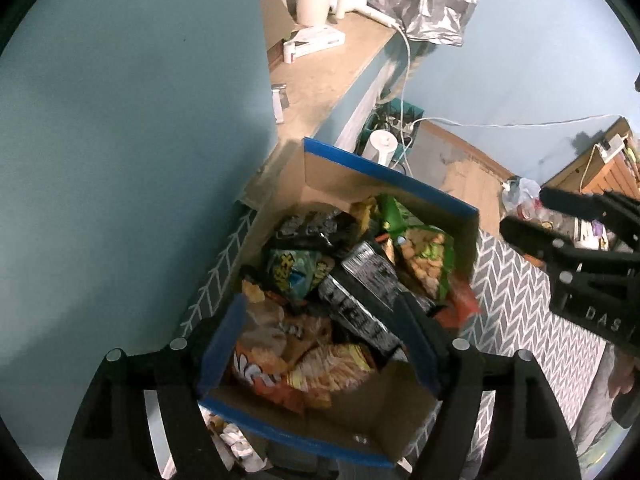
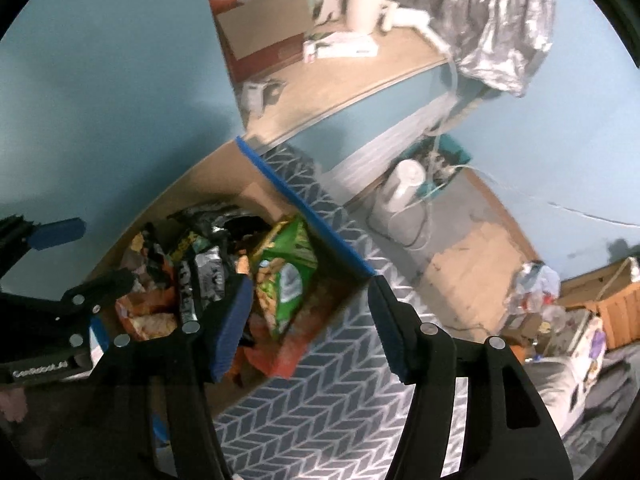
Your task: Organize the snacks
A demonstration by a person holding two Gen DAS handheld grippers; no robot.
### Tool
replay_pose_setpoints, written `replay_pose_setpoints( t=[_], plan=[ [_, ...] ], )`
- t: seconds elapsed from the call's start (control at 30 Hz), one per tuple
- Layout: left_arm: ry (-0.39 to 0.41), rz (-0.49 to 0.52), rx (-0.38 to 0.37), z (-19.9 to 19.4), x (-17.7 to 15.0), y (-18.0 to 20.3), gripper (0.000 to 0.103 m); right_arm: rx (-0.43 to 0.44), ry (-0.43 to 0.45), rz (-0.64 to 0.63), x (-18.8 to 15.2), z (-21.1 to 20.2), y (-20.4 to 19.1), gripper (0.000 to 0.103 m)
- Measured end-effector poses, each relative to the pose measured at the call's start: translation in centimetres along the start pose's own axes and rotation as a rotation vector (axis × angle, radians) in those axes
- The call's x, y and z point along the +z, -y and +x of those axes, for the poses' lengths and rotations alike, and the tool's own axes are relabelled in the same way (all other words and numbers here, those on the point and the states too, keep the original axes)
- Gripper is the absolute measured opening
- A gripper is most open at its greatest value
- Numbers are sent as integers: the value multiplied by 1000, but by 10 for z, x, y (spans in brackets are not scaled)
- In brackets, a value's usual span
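Observation:
A cardboard box (image 1: 384, 172) with a blue-taped rim stands on a grey herringbone mat and is full of snack bags. Among them are a green bag (image 1: 428, 256), a black bag (image 1: 360, 292) and an orange bag (image 1: 264, 372). My left gripper (image 1: 320, 344) hangs open above the box, its blue pads wide apart and nothing between them. My right gripper (image 2: 310, 330) is open too, over the near right corner of the box (image 2: 304, 208), beside the green bag (image 2: 288, 276), and holds nothing. Each gripper appears at the edge of the other's view: right gripper (image 1: 536, 216), left gripper (image 2: 104, 252).
A blue wall rises left of the box. Behind it a wooden ledge (image 1: 320, 76) carries a white mug (image 1: 312, 4), a small carton and a crumpled silver bag (image 1: 432, 0). A white appliance (image 2: 404, 196) with cables sits on the floor; a wooden crate (image 2: 616, 312) and clutter lie far right.

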State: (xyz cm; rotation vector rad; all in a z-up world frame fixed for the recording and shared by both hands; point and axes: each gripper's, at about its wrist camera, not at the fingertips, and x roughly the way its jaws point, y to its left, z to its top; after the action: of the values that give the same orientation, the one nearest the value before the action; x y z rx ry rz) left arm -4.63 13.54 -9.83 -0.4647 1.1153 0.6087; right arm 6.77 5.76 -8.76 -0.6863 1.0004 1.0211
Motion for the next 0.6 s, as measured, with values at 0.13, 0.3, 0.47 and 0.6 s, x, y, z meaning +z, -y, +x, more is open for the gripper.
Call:
replay_pose_setpoints(
  t=[0.13, 0.3, 0.47, 0.6],
  plan=[
    [14, -8, -21, -14, -8, 6, 80, -34, 34, 32, -9, -21, 6, 65],
    [42, -10, -10, -31, -14, 10, 80, -34, 82, 75, -17, -47, 9, 65],
    [68, -27, -4, -49, -21, 7, 80, -31, 121, 93, -25, -66, 7, 65],
    [65, -33, -5, -55, -25, 5, 81, -15, 133, 110, -33, -76, 4, 67]
  ],
)
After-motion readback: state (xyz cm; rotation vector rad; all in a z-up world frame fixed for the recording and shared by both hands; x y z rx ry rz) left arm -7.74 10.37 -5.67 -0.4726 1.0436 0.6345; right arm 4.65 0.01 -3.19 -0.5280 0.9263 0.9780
